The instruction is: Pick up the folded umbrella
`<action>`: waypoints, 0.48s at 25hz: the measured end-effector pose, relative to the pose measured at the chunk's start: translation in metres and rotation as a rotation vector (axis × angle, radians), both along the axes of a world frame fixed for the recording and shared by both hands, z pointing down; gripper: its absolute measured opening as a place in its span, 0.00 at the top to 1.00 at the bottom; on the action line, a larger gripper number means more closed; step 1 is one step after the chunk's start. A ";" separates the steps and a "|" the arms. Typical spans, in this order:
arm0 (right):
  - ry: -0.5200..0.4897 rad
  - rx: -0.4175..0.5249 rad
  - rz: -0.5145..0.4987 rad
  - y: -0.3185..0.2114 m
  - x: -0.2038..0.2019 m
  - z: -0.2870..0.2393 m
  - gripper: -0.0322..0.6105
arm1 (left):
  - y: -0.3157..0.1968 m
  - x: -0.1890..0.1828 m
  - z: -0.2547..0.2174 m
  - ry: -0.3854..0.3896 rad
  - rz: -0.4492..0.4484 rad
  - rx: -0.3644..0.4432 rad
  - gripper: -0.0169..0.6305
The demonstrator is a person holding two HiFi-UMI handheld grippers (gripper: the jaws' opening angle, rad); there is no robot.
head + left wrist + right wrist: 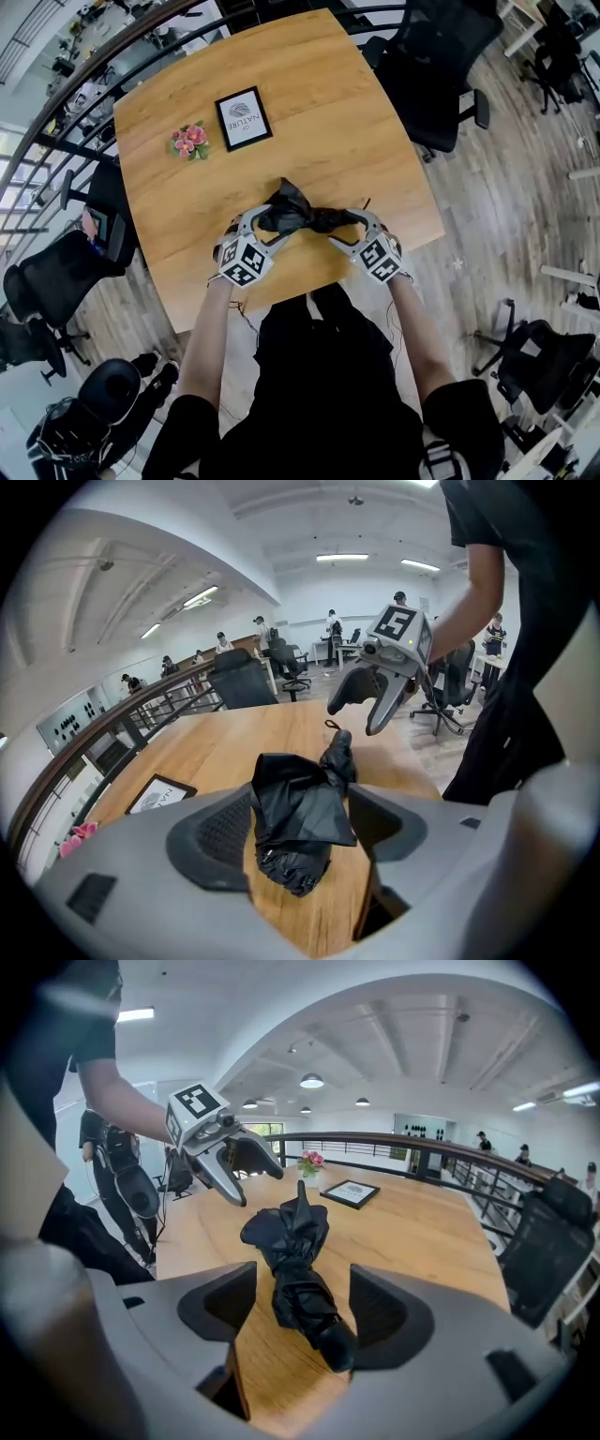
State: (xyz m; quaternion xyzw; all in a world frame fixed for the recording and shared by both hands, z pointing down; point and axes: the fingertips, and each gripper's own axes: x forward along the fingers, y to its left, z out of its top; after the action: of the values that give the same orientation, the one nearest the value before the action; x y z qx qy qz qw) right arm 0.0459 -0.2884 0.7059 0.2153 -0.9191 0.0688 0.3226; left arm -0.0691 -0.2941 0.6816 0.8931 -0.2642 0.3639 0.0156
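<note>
Our left gripper [266, 227] and right gripper [348, 229] stand spread, each straddling one end of the black folded fabric umbrella [298, 216]. It lies on our light wooden worktop [328, 112].

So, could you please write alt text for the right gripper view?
A folded black umbrella lies on a wooden table between the open right tongs, handle end nearest the camera. Beyond it the open left tongs hover near its loose fabric end; a framed picture and pink flowers stand farther back.
</note>
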 end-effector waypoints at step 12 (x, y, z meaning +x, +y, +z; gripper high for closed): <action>0.194 0.006 -0.220 -0.004 -0.026 0.057 0.44 | -0.007 0.010 0.061 -0.085 0.175 -0.115 0.43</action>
State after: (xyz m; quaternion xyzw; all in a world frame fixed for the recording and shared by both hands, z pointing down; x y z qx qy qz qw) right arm 0.0201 -0.2919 0.7630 0.1200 -0.9018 0.0089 0.4150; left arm -0.0592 -0.3006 0.7424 0.8942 -0.1641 0.4159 0.0239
